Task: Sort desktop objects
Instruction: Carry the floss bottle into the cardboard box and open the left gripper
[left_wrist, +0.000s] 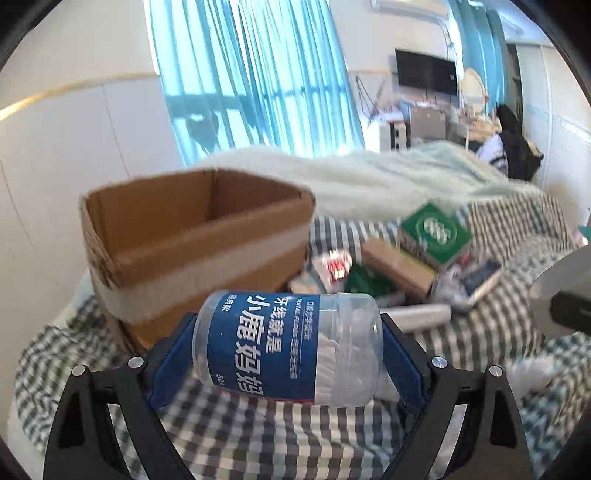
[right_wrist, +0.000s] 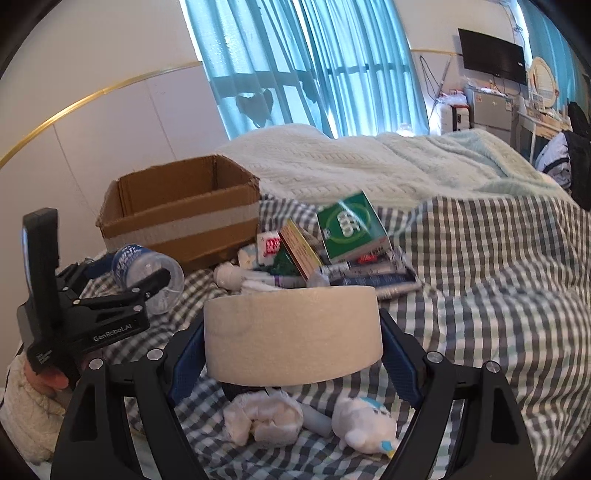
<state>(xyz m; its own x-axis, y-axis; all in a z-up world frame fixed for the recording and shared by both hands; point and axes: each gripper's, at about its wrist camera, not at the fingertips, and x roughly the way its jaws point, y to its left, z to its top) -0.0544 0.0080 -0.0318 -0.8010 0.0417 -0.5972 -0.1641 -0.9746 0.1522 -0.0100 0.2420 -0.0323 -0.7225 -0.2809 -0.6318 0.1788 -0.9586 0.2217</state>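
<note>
Transport is judged underway: clear blue-labelled floss jar and beige tape roll are clamped by left gripper and right gripper, and release over the open brown cardboard box is called for.

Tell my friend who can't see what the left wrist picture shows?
The left gripper holds a clear plastic jar with a blue label sideways above a checked bedsheet. Behind it stands an open brown cardboard box, with a green packet in a pile to the right.

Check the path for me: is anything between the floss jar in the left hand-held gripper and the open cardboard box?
Nothing visible. The floss jar sits just short of the cardboard box, whose open top looks unobstructed.
</note>
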